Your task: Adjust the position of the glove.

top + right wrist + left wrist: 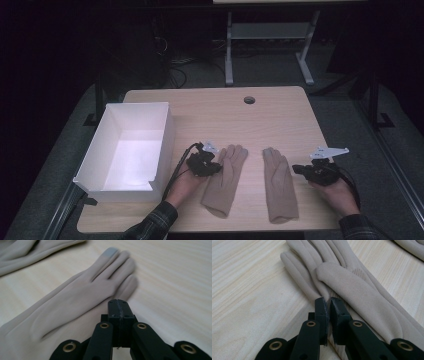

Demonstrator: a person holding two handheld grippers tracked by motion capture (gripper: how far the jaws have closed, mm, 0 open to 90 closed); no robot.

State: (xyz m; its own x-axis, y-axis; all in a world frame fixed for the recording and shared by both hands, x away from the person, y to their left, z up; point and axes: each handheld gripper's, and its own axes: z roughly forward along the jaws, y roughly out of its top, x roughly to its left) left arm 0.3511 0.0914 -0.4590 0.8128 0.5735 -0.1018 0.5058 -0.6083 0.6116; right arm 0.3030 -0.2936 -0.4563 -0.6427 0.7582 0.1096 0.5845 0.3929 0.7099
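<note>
From above, two beige gloves lie side by side near the bench's front edge: the left glove touches the left hand-held gripper; the right glove lies just beside the right hand-held gripper. A white box stands at the left edge.

In the left gripper view, the jaws of the left hand-held gripper are nearly together, seemingly pinching the left glove's edge.

In the right gripper view, the right hand-held gripper is pressed together, empty, above the right glove.
</note>
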